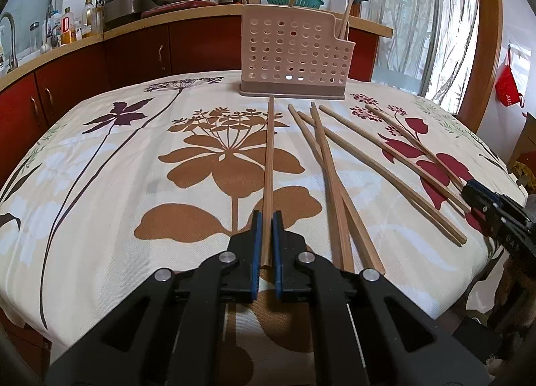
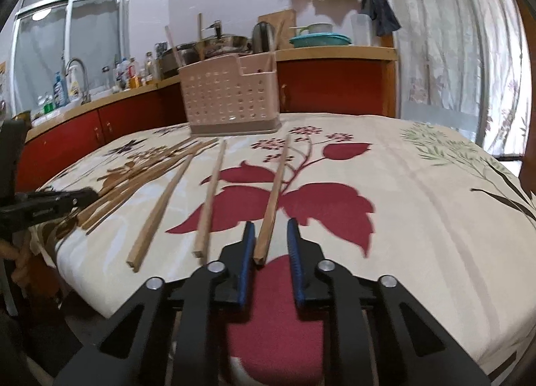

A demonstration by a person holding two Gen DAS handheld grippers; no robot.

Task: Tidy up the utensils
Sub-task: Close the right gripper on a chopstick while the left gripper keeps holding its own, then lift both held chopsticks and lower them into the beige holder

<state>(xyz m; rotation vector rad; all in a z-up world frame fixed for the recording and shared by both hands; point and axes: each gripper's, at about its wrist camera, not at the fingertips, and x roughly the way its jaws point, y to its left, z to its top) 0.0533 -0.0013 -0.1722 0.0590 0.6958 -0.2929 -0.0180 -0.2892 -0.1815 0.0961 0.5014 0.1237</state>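
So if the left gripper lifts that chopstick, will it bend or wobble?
Probably no bending: the chopstick looks like stiff, straight wood. It may droop or swing, since the left gripper pinches it near one end. Likely light, being so thin.

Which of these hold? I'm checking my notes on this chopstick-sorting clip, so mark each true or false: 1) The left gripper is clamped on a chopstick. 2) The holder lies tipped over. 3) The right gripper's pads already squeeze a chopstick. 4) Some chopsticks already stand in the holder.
1) True: the left gripper is shut on a chopstick.
2) False: the perforated holder stands upright on the tablecloth.
3) False: the right gripper has a chopstick between its jaws, with a gap on one side.
4) True: several standing chopsticks stick out of it.
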